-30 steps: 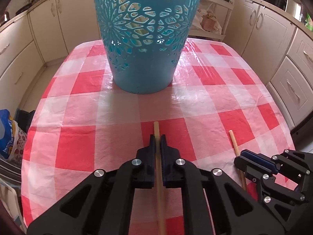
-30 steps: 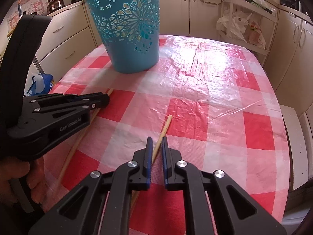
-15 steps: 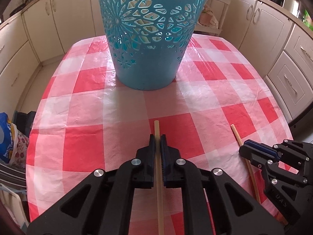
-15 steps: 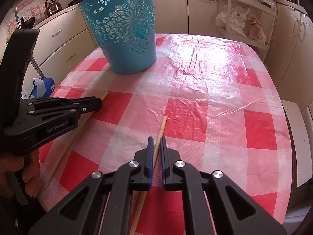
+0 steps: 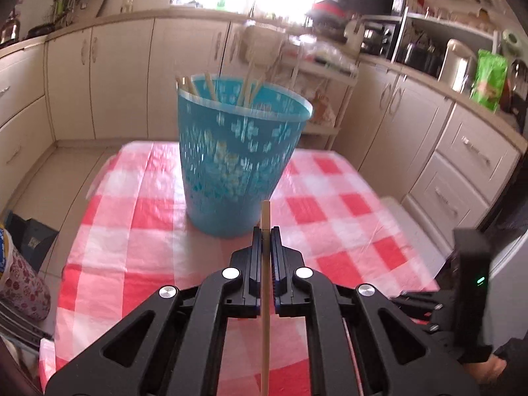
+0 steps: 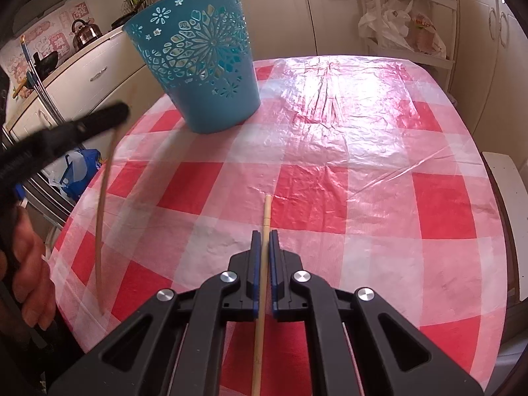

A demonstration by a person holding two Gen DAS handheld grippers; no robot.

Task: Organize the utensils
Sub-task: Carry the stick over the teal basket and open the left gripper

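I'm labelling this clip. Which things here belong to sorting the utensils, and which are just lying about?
Part of the job:
- left tongs, shut on a chopstick
- right tongs, shut on another chopstick
- blue basket, already holding chopsticks

Just lying about:
- kettle
- green packet
- plastic bags on the rack
- checked tablecloth

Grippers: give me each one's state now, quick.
Left gripper: closed on a chopstick.
Right gripper: closed on another chopstick.
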